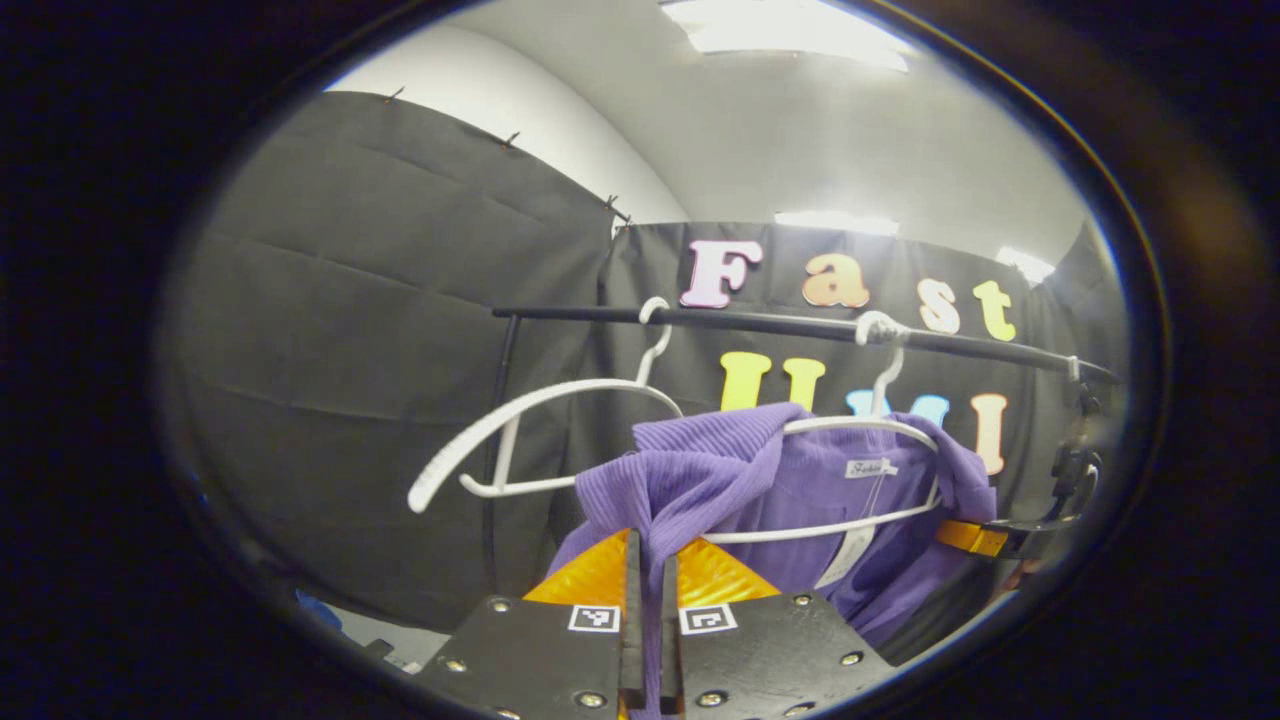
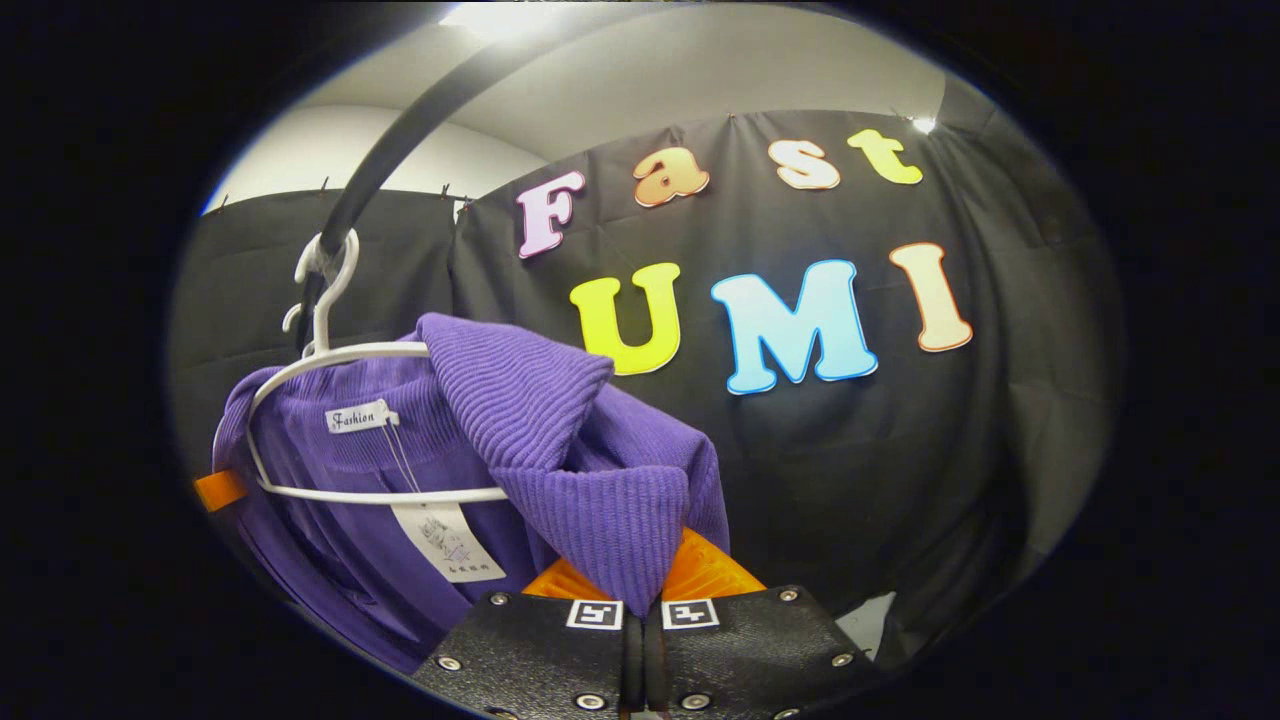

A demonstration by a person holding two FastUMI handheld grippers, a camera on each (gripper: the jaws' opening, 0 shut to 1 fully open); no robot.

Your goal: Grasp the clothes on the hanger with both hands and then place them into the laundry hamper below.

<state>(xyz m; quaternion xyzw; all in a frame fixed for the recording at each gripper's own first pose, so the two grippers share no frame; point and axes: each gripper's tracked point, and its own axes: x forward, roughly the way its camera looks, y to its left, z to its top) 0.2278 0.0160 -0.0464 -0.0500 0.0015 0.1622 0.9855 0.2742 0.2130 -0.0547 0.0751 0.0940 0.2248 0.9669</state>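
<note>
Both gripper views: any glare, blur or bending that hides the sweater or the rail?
Left gripper view: ceiling lights blow out at top, the rail bows from fisheye, the purple sweater stays sharp. Right gripper view: the rail curves hard and blurs up close; the sweater's knit is crisp, its lower left dims.

Left gripper view: camera rides low behind its own fingers, tilted upward, close to one shoulder of the purple sweater (image 1: 740, 480); the black rail (image 1: 800, 325) crosses overhead, with ceiling lights above it. Far side of the garment: the other gripper (image 1: 985, 538) faces back.

Right gripper view: also tilted up, right against the opposite shoulder of the sweater (image 2: 540, 440).

Shared: sweater, its white hanger (image 2: 330, 360), rail, black cloth wall.
</note>
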